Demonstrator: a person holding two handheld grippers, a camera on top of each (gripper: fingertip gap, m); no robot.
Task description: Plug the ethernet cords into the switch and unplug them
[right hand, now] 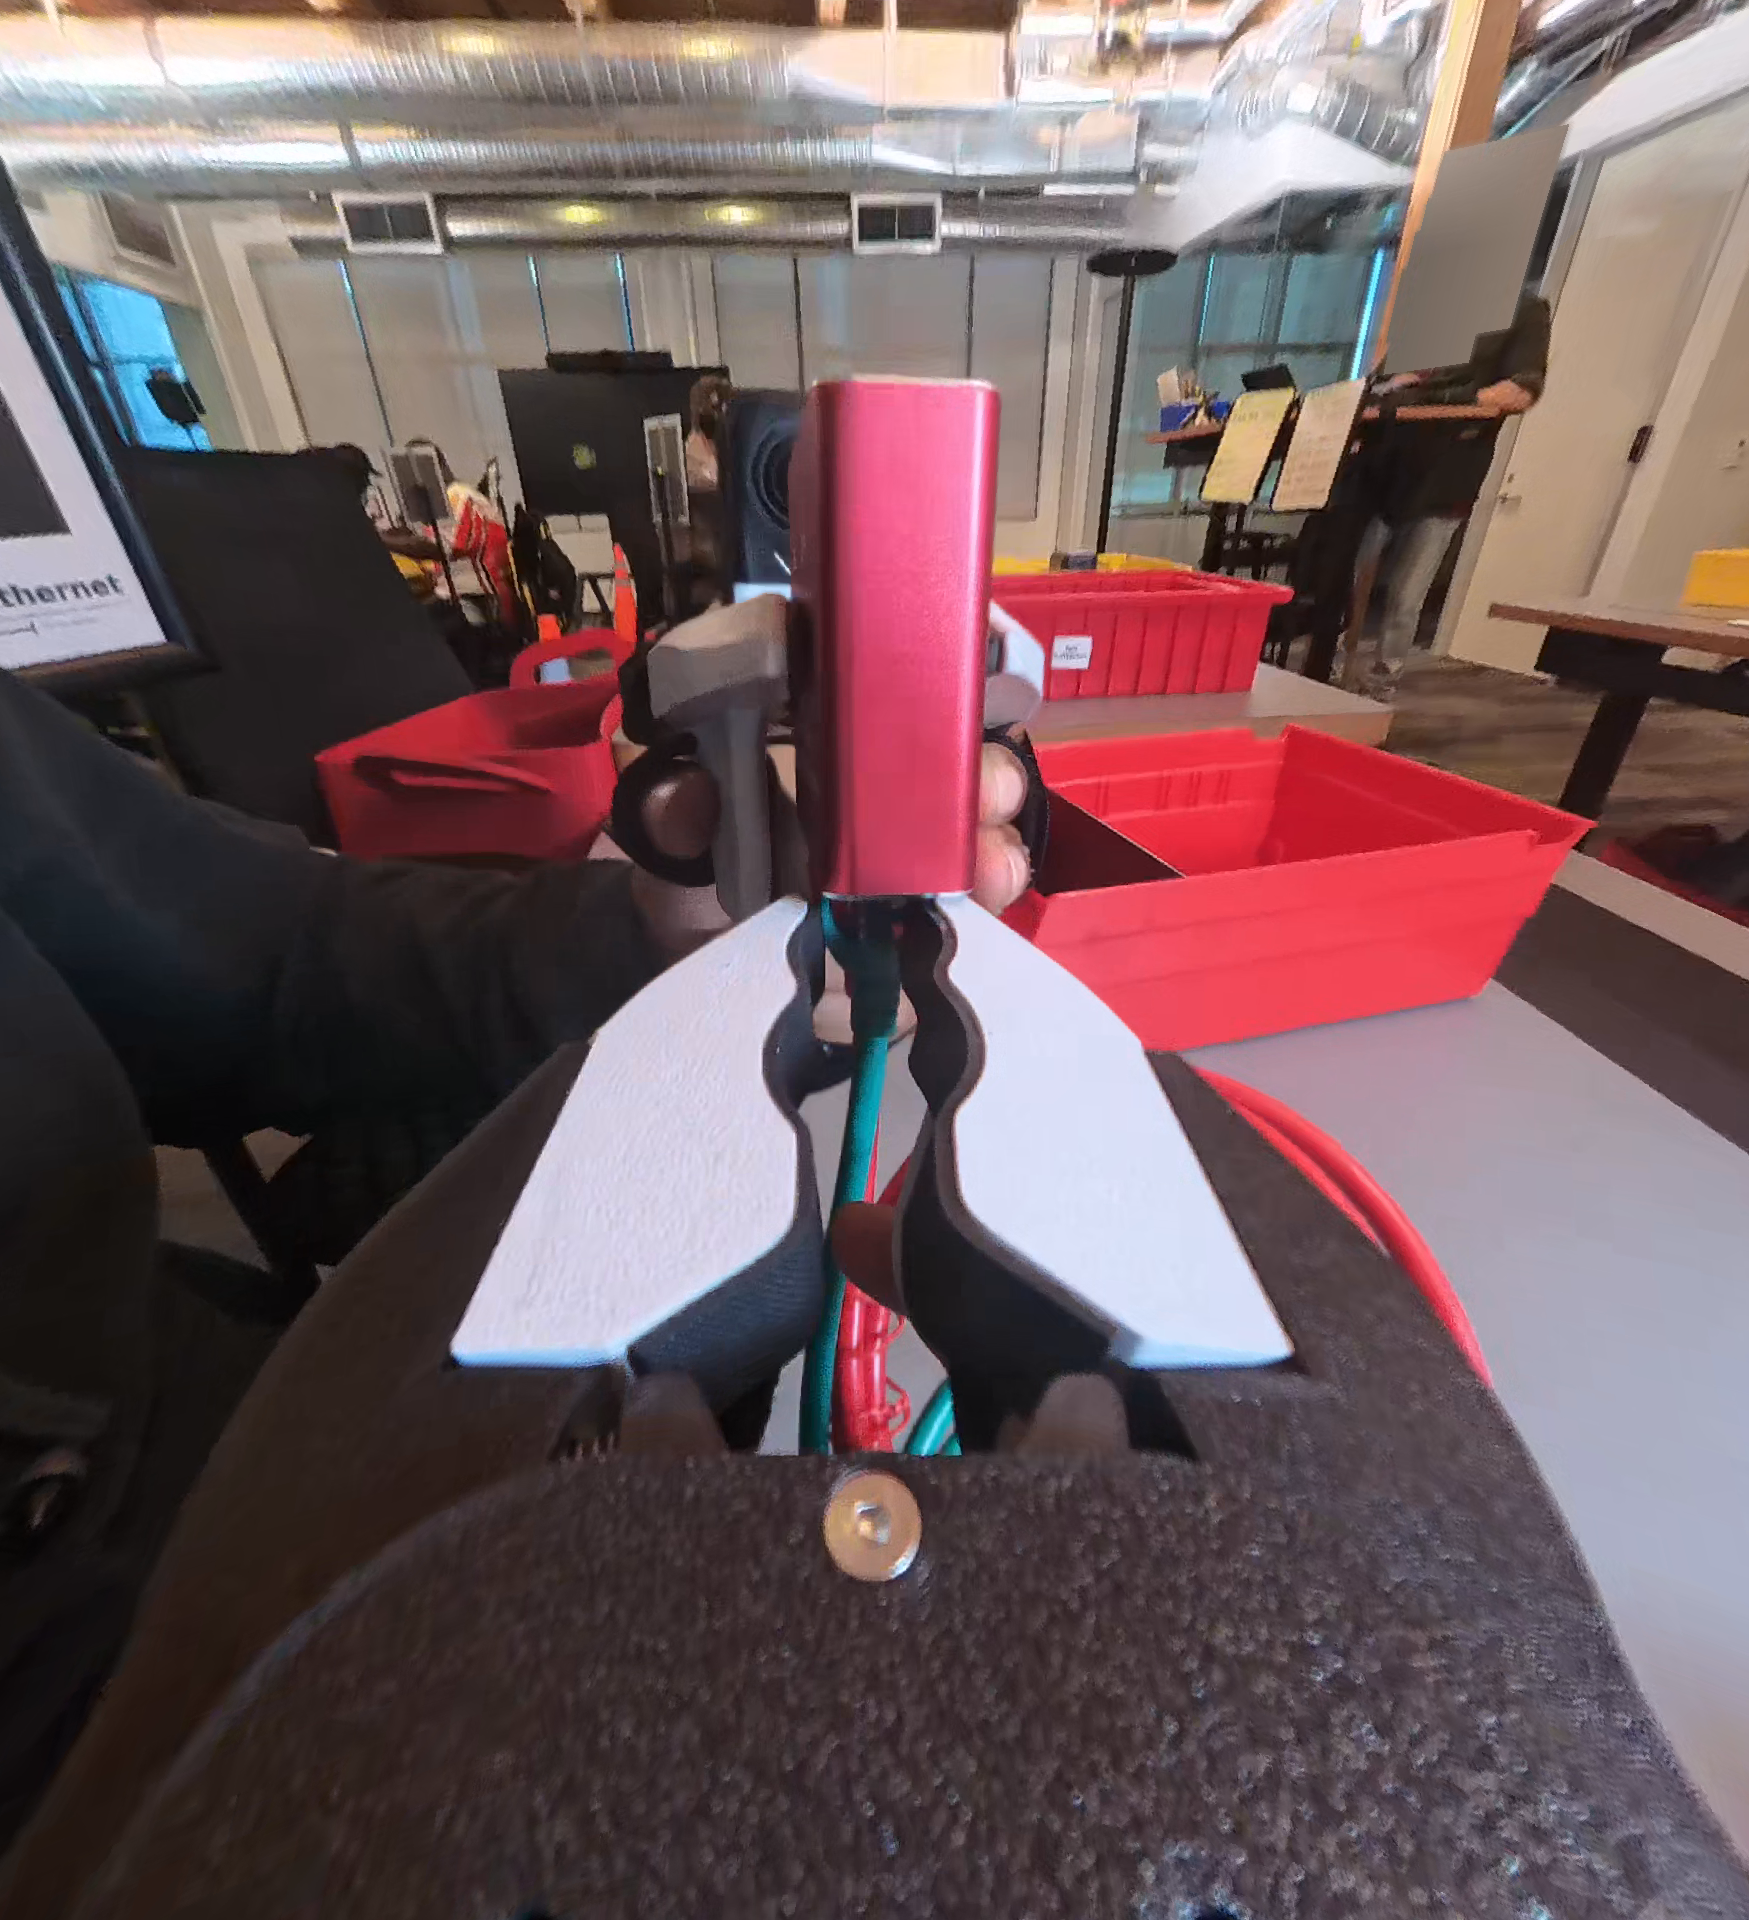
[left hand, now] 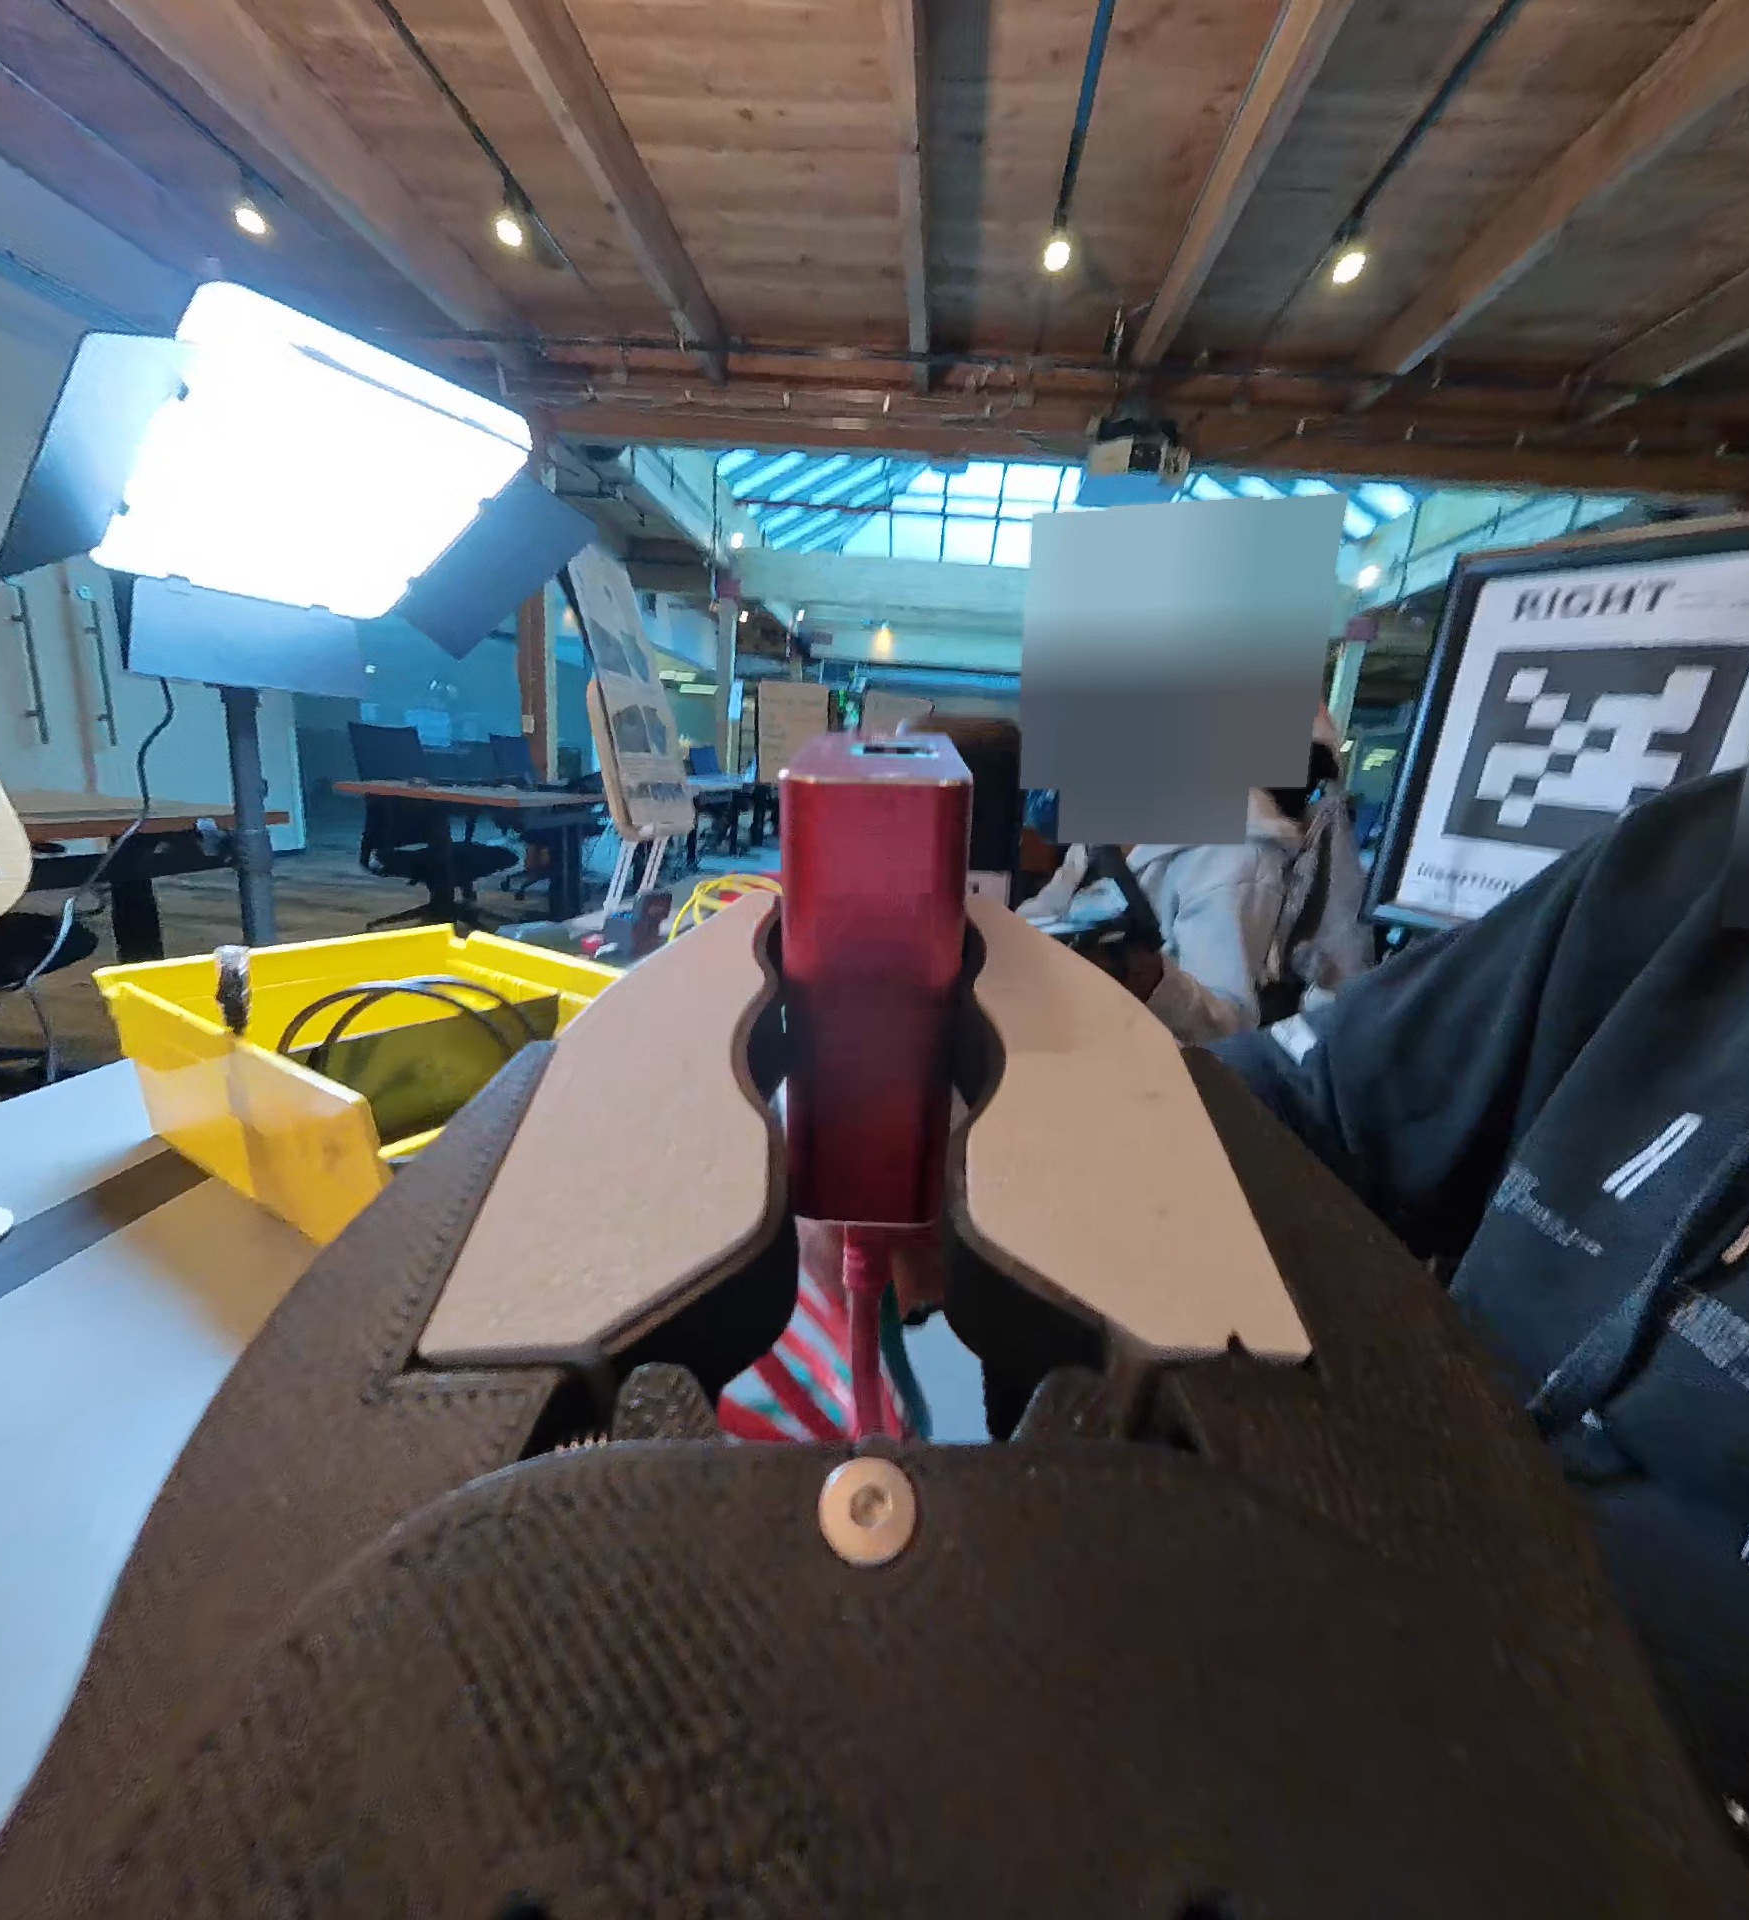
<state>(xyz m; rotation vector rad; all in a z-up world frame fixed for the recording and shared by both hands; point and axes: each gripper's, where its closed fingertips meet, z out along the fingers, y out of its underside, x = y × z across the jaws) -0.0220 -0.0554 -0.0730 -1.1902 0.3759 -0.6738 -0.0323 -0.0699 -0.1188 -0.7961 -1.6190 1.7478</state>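
While left claw clamps switch, right claw pinches green cord.

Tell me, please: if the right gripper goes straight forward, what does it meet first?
Probably the red switch: it stands just past the right gripper, whose fingertips close around the green cord below it.

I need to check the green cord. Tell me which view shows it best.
The right wrist view: the green cord runs up between the right gripper fingers into the red switch. The left wrist view shows only a green sliver below the switch, beside a red cord.
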